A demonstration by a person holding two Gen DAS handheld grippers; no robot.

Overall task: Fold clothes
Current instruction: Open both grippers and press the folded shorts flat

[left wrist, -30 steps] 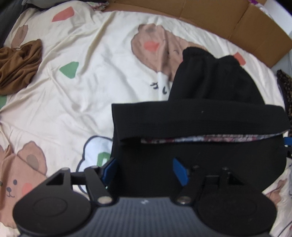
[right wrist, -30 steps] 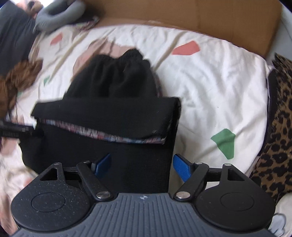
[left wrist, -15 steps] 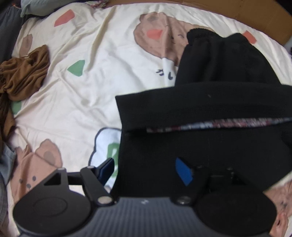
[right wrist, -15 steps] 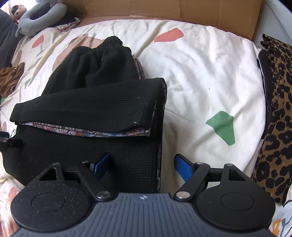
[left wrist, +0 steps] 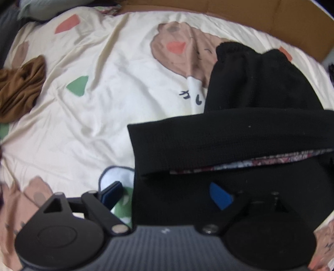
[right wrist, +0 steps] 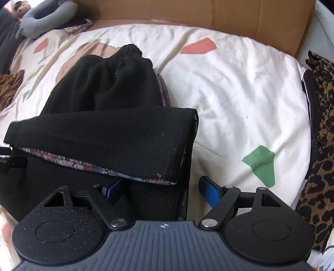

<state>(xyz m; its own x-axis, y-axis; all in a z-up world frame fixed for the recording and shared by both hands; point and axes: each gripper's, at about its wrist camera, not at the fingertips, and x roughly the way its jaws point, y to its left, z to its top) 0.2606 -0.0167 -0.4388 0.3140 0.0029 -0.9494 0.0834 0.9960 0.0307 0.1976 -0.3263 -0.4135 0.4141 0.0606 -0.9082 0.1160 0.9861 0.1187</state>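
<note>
Black knit, with a patterned lining showing along one edge: the black garment (left wrist: 240,135) lies on the cartoon-print bedsheet (left wrist: 104,104), and it is the landmark for everything below. One flap is already turned over across its middle, so its near fold edge runs side to side in front of both tools, while the gathered waistband end (right wrist: 129,50) points away from them toward the cardboard (right wrist: 208,12) behind.

The left gripper (left wrist: 167,193) stands over the garment's near left corner. Its jaws have just been opening and now stand wide apart, one blue pad off the cloth over the sheet, the other over the black fabric. The left side edge lies between them, but nothing is pinched.

The right gripper (right wrist: 160,188) stands over the garment's near right corner, jaws likewise wide, straddling the right side edge; one pad is tucked near the flap's lining, the other over bare sheet. It holds nothing.

Judgement: each hand is nearest its own corner, and the next fold would carry the near portion away, along the garment's long axis toward the waistband. A brown garment (left wrist: 18,87) lies well apart to the left, a leopard-print cloth (right wrist: 319,135) well apart to the right.
</note>
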